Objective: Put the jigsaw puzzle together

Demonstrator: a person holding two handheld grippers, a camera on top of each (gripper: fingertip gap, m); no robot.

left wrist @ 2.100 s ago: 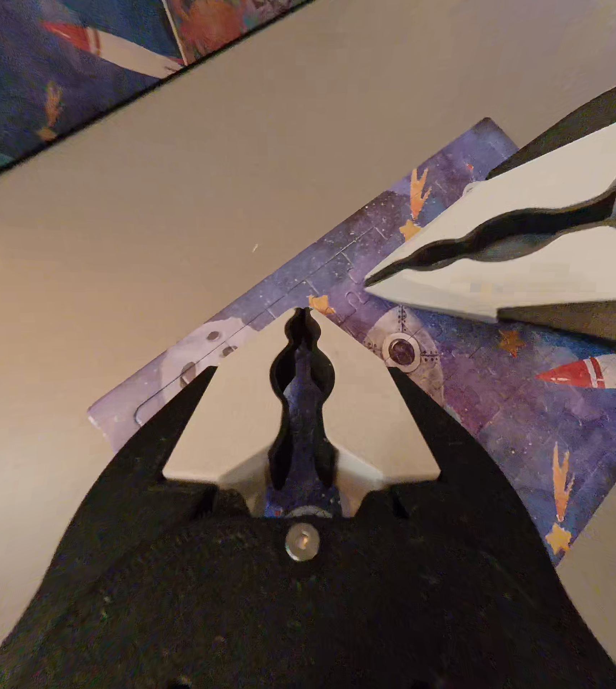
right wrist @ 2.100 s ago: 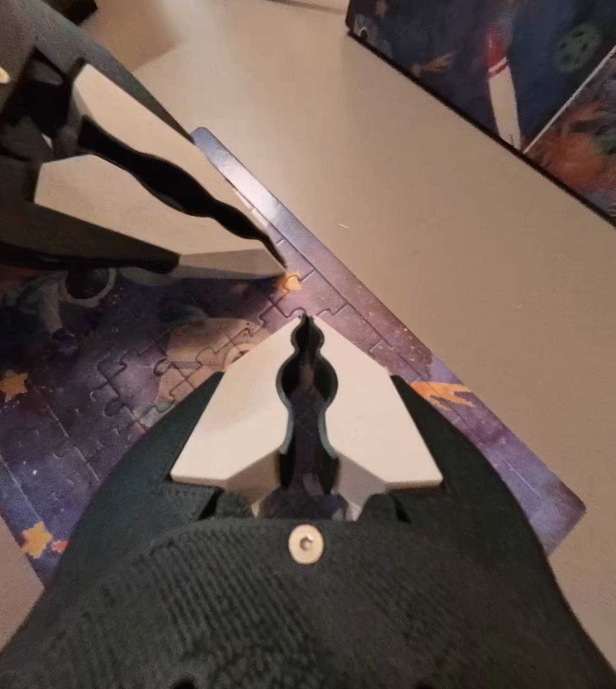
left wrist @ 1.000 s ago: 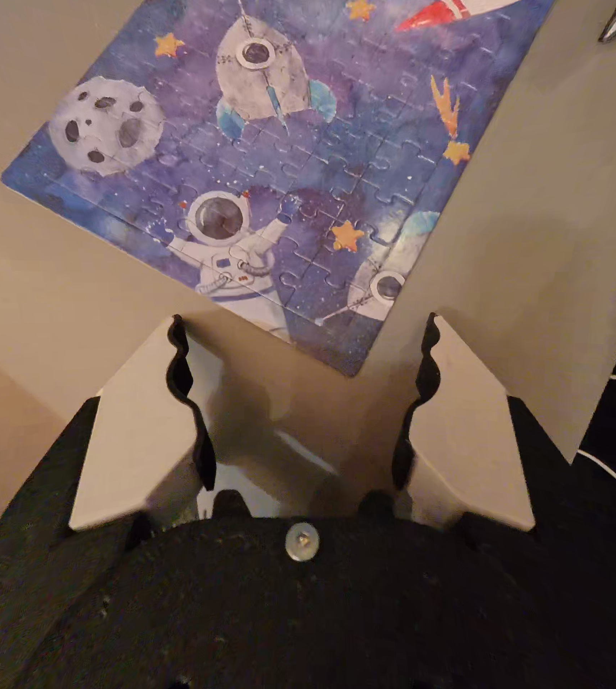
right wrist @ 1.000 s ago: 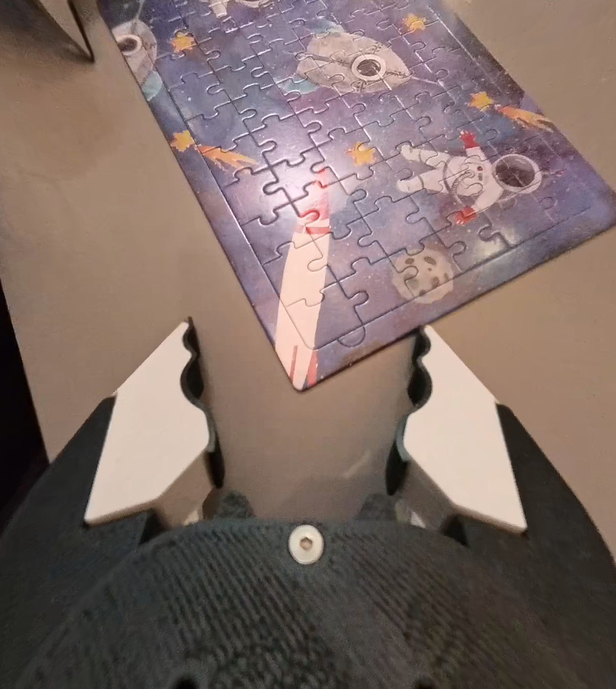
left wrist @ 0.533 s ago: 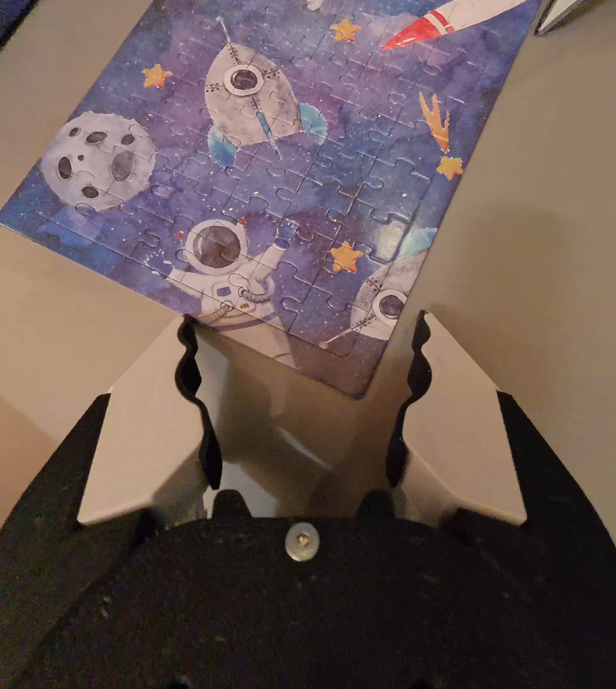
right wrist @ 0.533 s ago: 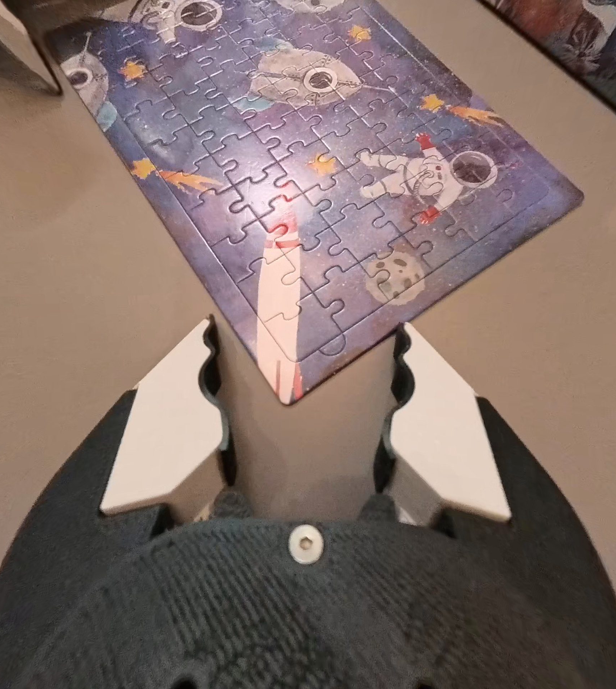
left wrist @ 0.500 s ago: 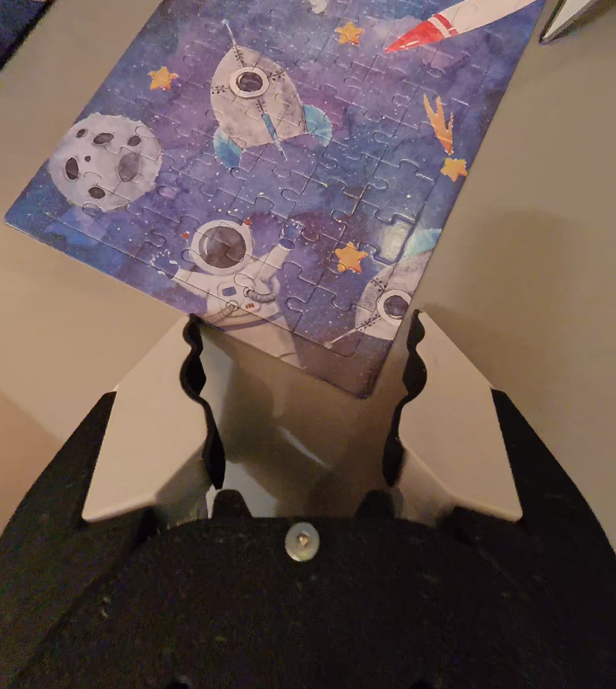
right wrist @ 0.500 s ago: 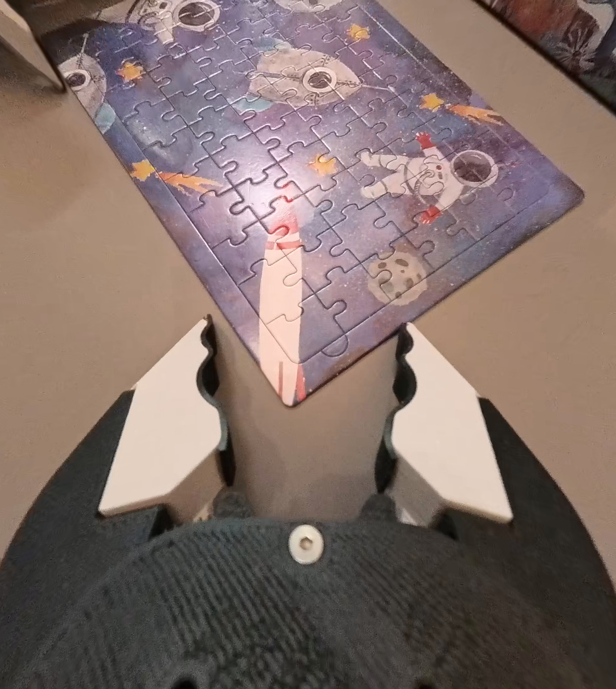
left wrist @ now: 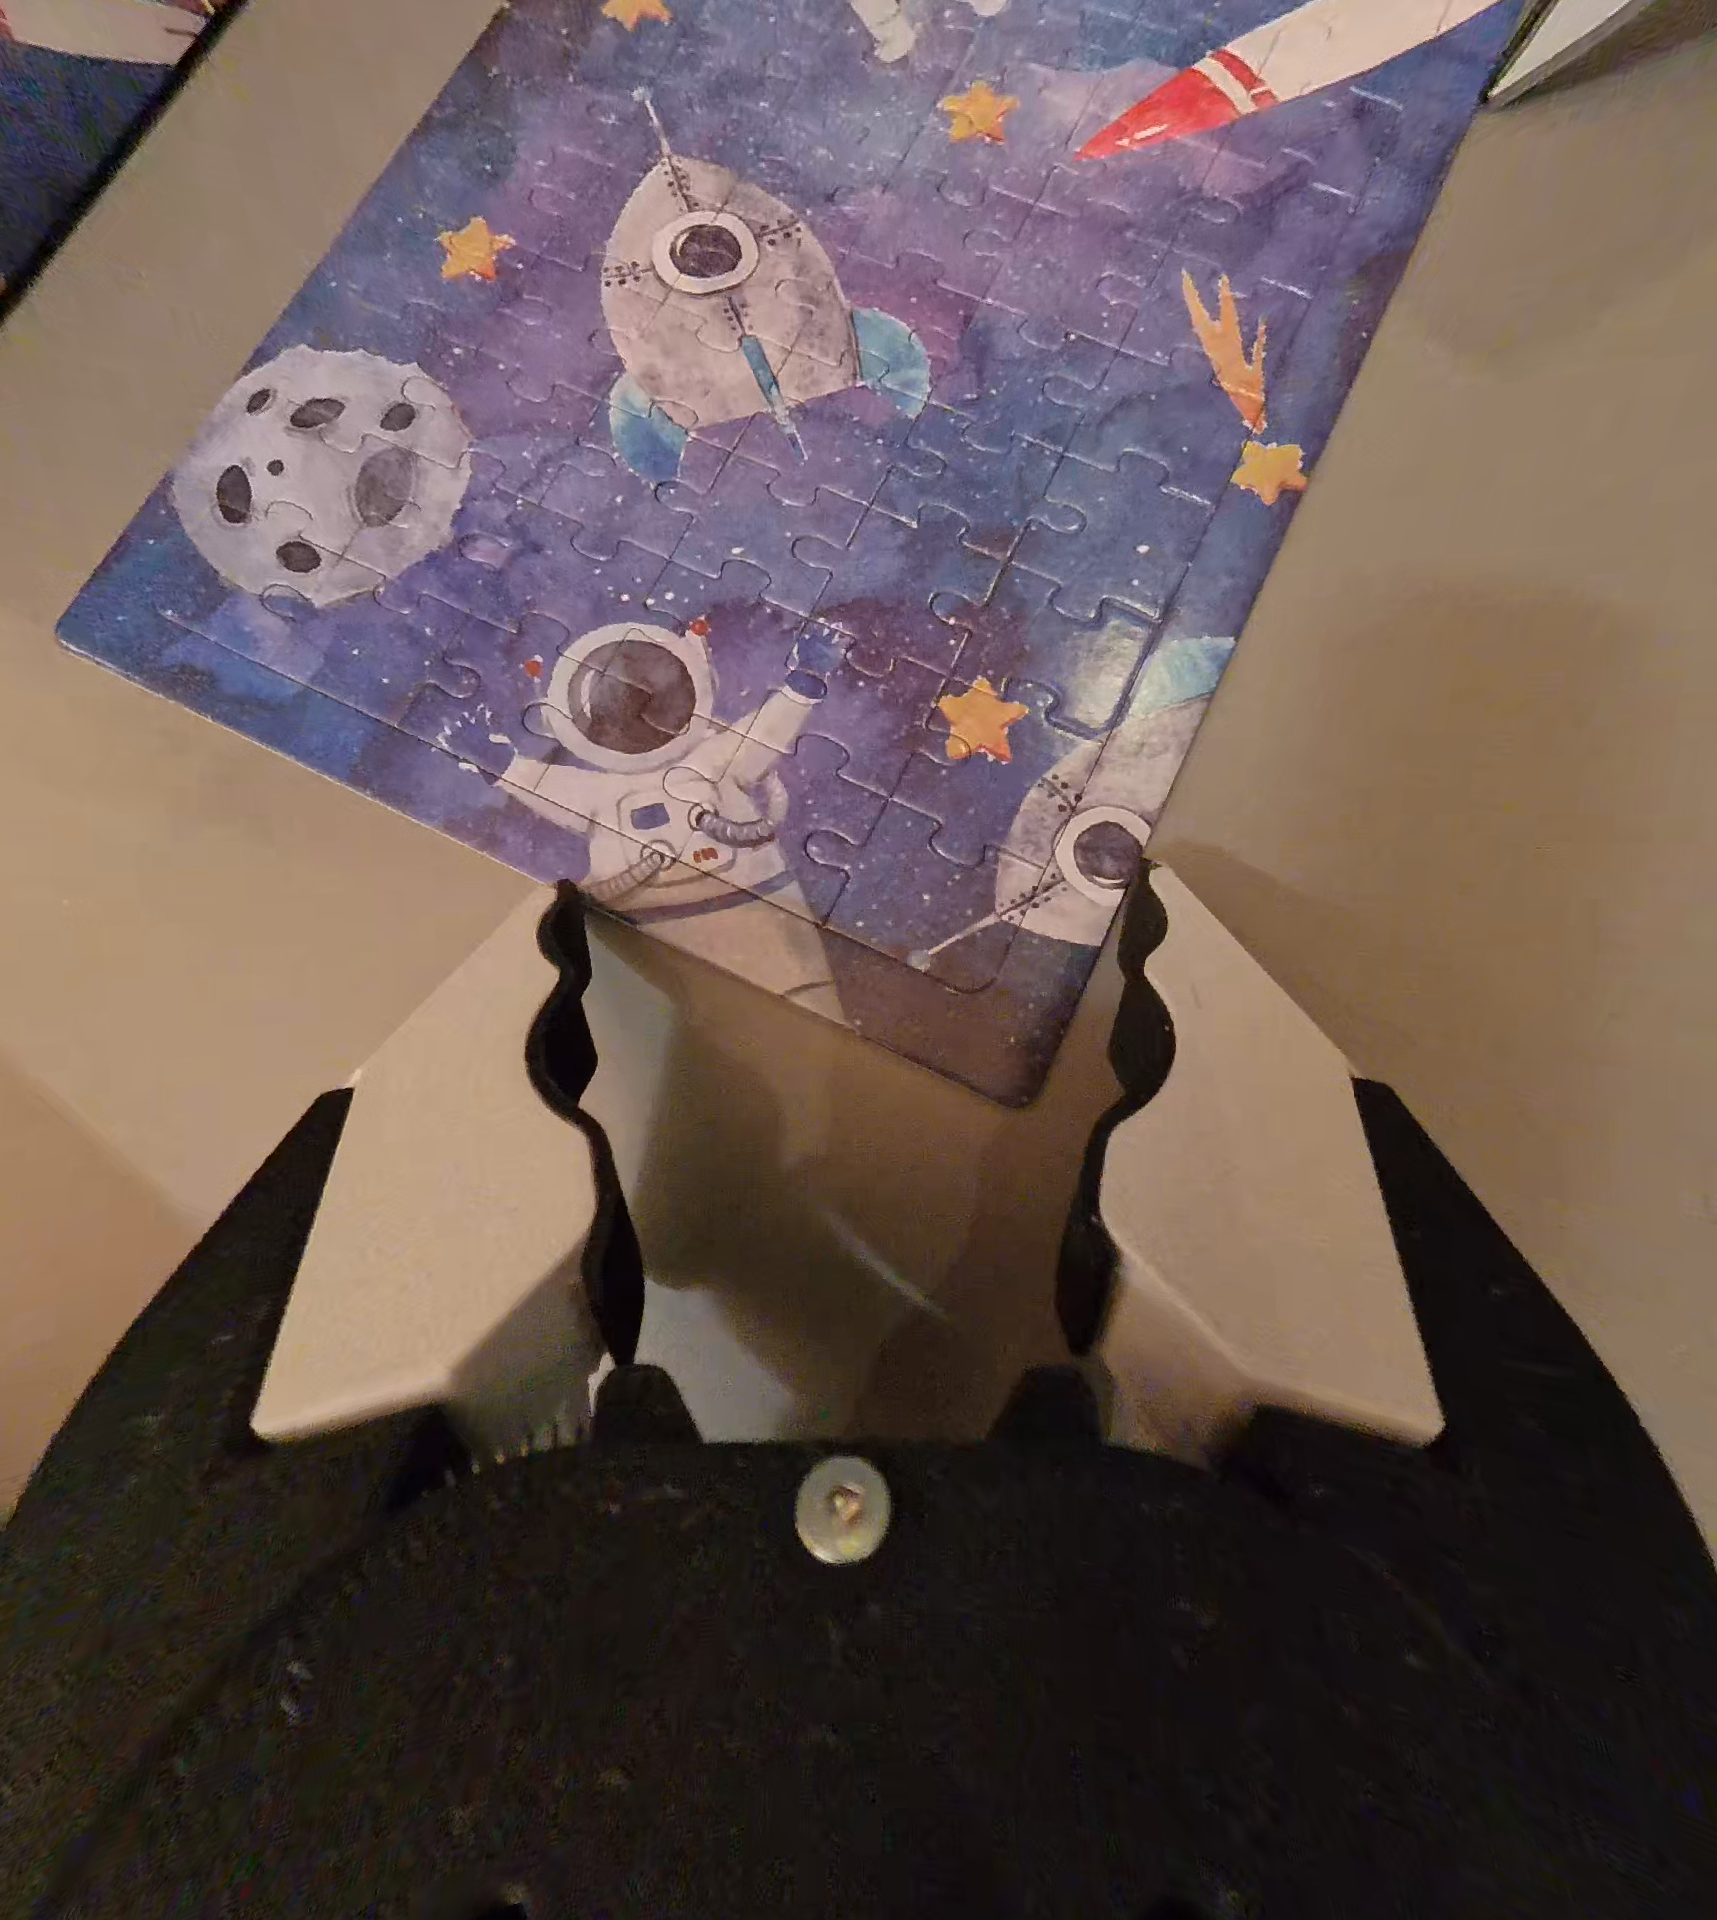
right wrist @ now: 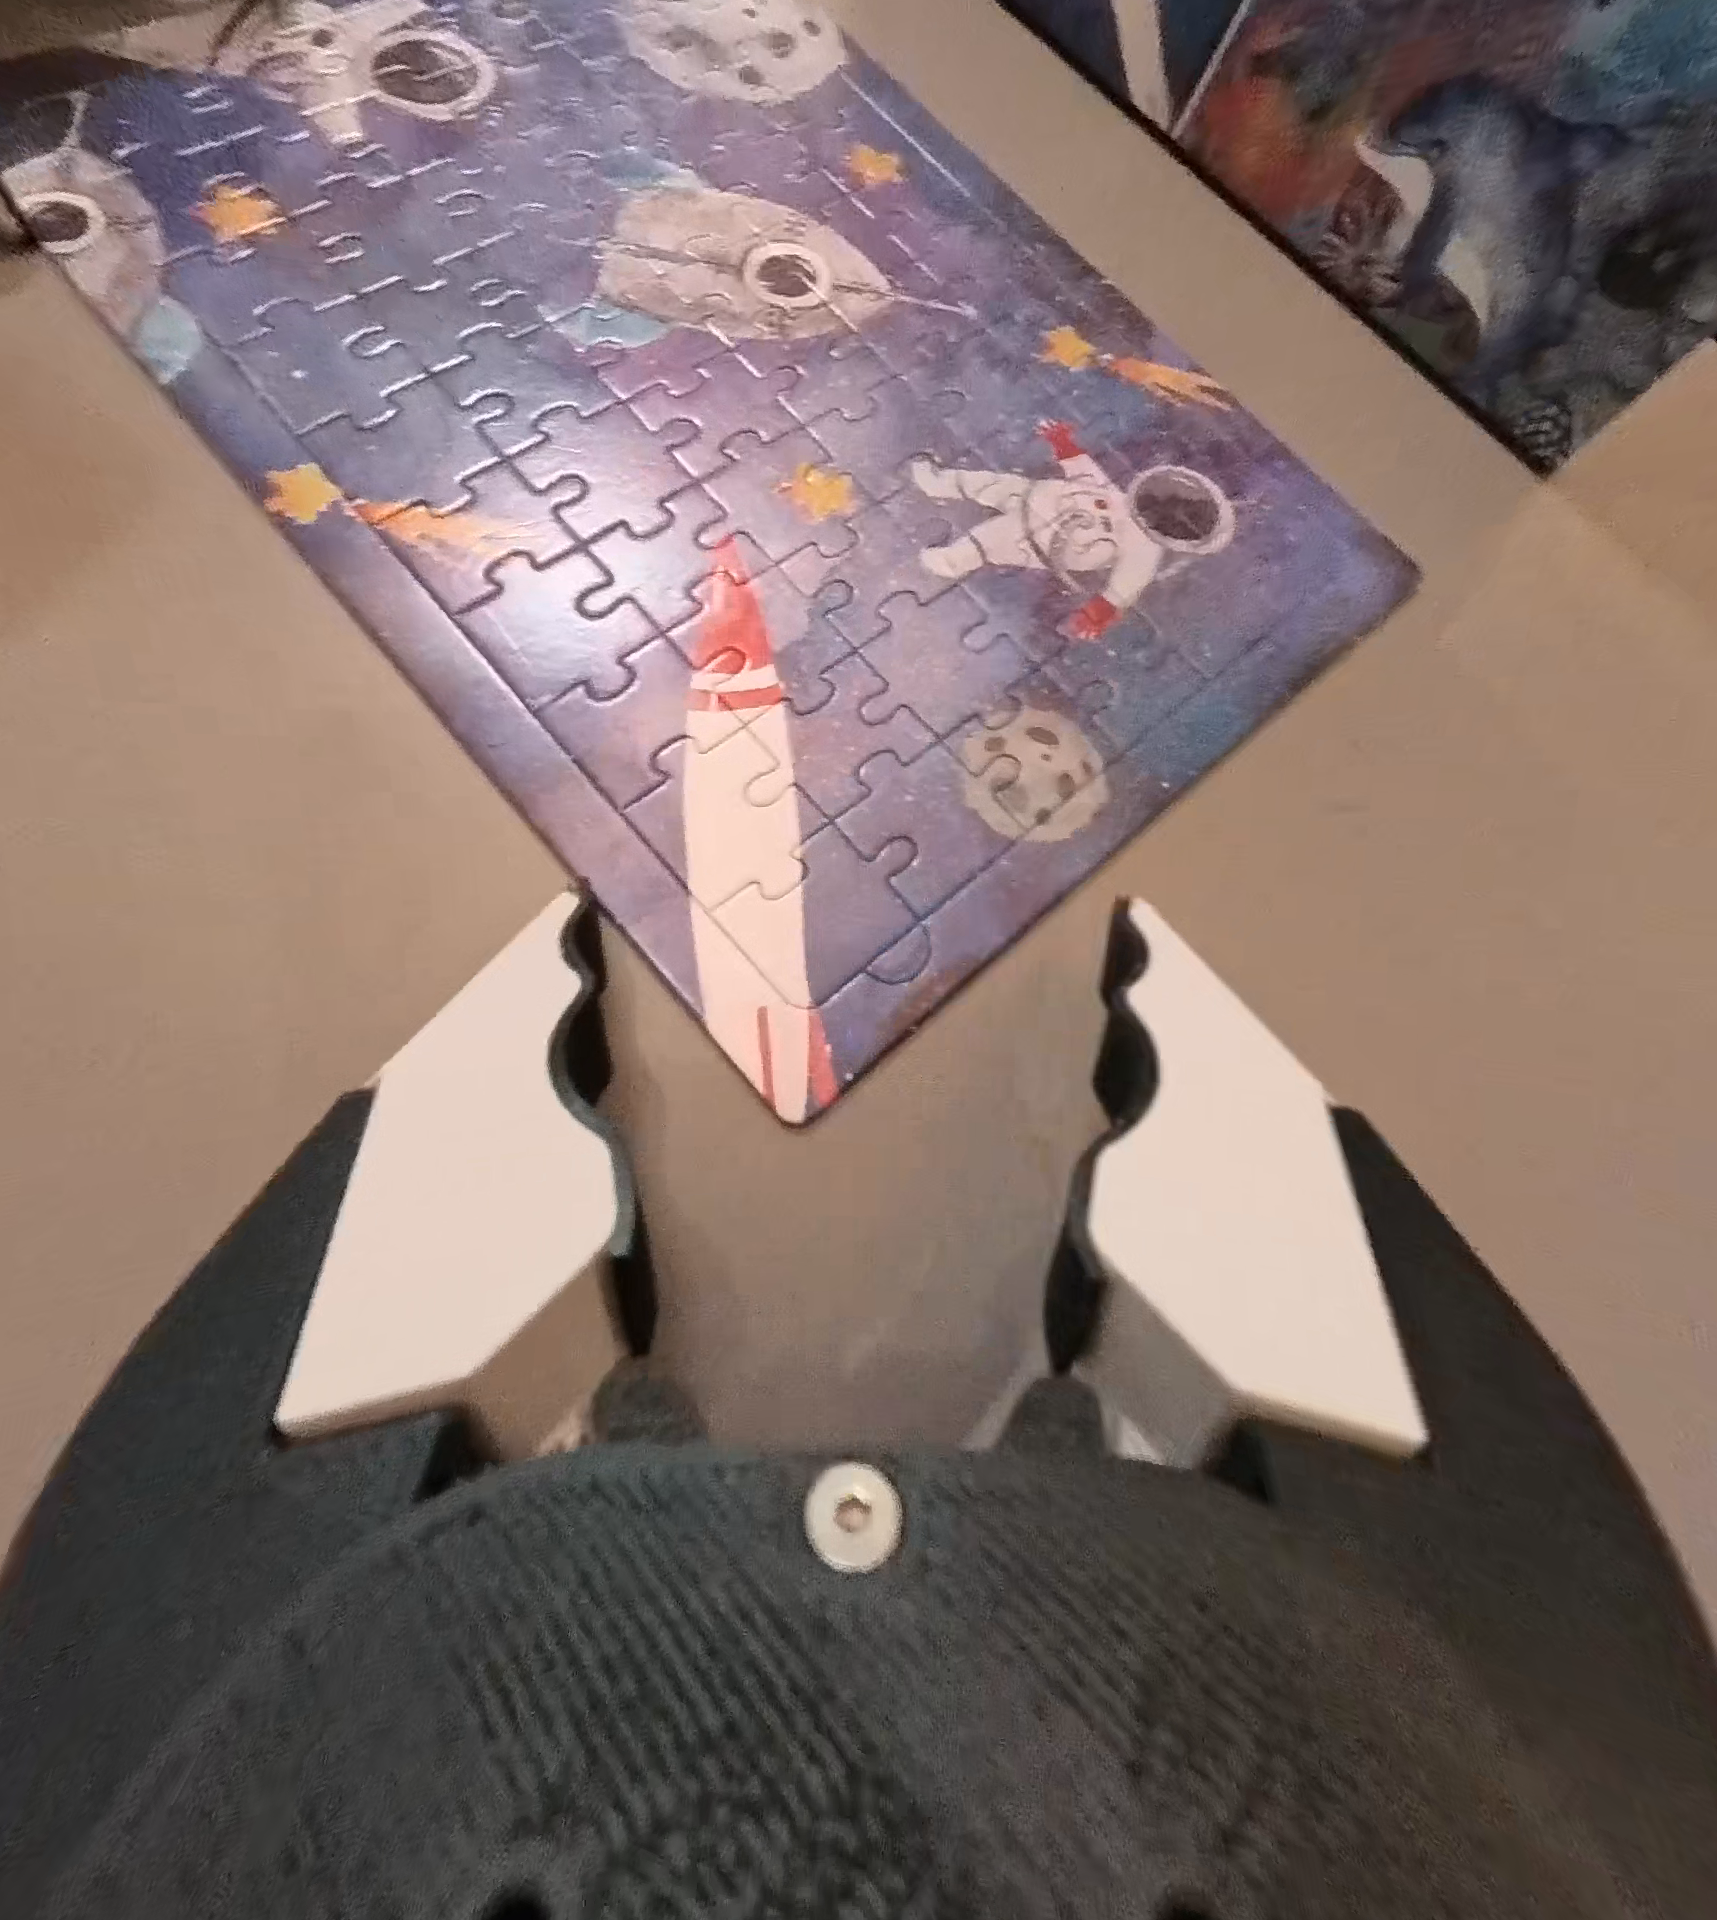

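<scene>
Left tool (left wrist: 849,894) is spread wide, holding nothing, its tips framing the near corner of the jigsaw puzzle (left wrist: 833,436). Right tool (right wrist: 854,914) gapes empty too, a puzzle corner between its tips. The space-themed puzzle (right wrist: 688,447) lies flat on the beige counter (right wrist: 158,727), every piece seated. A picture-covered puzzle box (right wrist: 1560,187) sits at the counter's far side.
</scene>
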